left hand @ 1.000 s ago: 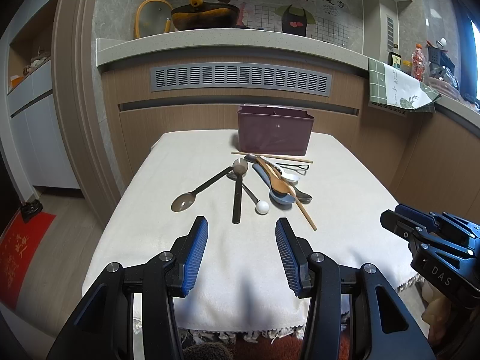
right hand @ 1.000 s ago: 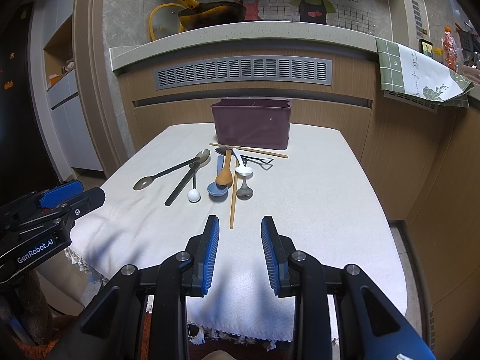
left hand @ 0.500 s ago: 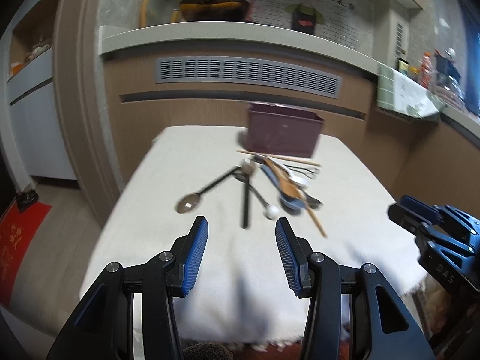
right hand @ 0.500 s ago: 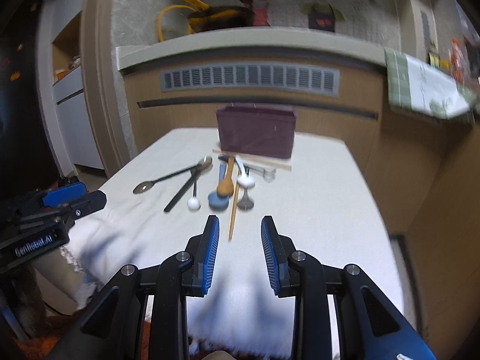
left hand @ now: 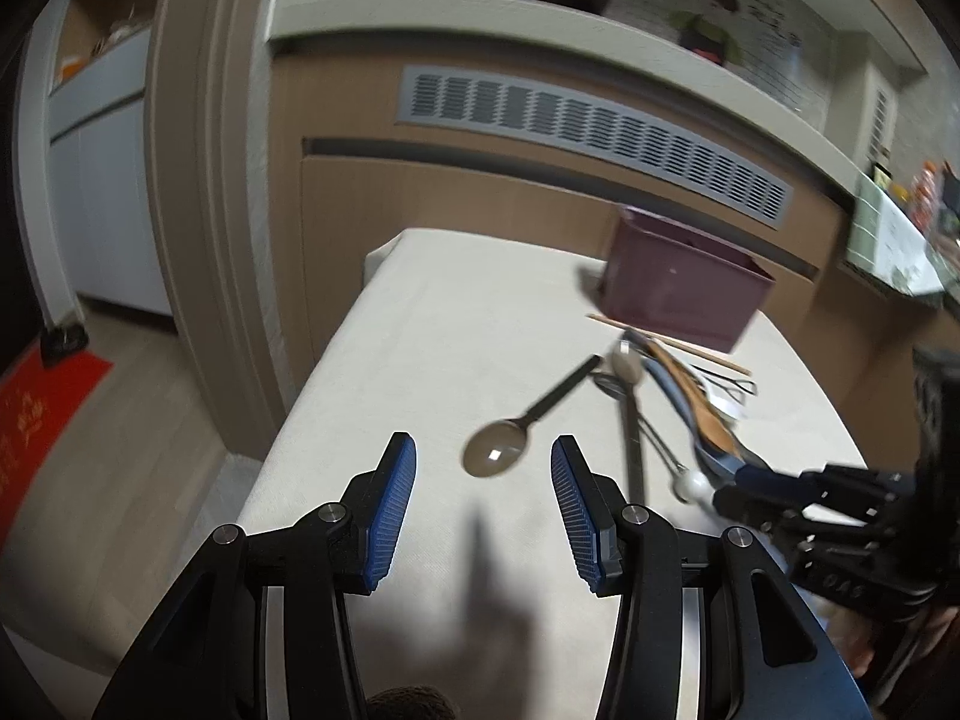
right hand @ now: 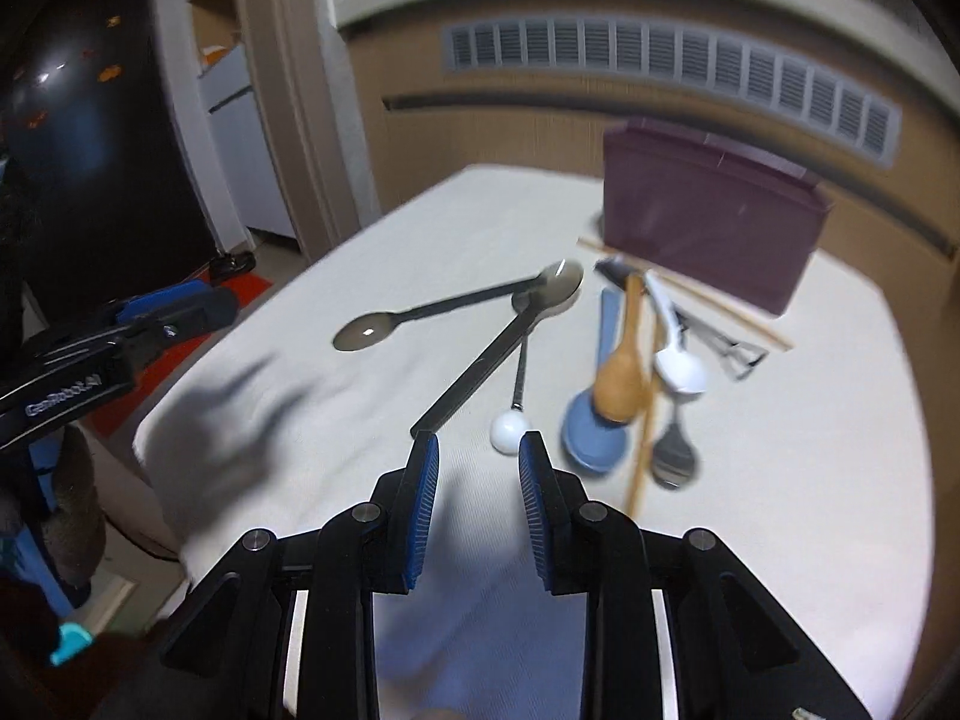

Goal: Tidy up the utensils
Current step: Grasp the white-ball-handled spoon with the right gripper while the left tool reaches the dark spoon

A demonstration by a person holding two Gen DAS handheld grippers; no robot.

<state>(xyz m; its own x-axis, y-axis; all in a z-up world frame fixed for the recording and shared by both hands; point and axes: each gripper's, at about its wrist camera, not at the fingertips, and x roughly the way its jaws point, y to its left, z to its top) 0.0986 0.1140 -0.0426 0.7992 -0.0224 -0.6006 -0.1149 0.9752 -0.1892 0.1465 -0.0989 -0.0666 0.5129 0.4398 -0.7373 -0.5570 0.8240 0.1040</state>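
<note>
Utensils [right hand: 624, 360] lie loose in a fan on the white tablecloth [right hand: 780, 480], none yet in the maroon holder [right hand: 708, 222], which stands at the far end of the table at about 1 o'clock from my right gripper [right hand: 478, 468].

Step in hand, as I judge it: approach, first pick not yet made.

Right gripper: jaws have just been narrowing, part open, nothing between them. The white ball-ended stirrer [right hand: 510, 429] sits just past the fingertips at 12 o'clock; the flat black handle [right hand: 480, 372] ends at 11 o'clock.

Left gripper [left hand: 483, 474]: released, jaws wide, empty. The dark metal spoon [left hand: 495, 453] has its bowl in line with the gap, at 12 o'clock, apart from both pads.

Next move calls for: lowering onto one piece only, and choosing an outlying one, since the blue spoon [right hand: 591, 432], wooden spoon [right hand: 621, 378] and chopstick [right hand: 642, 444] overlap.
</note>
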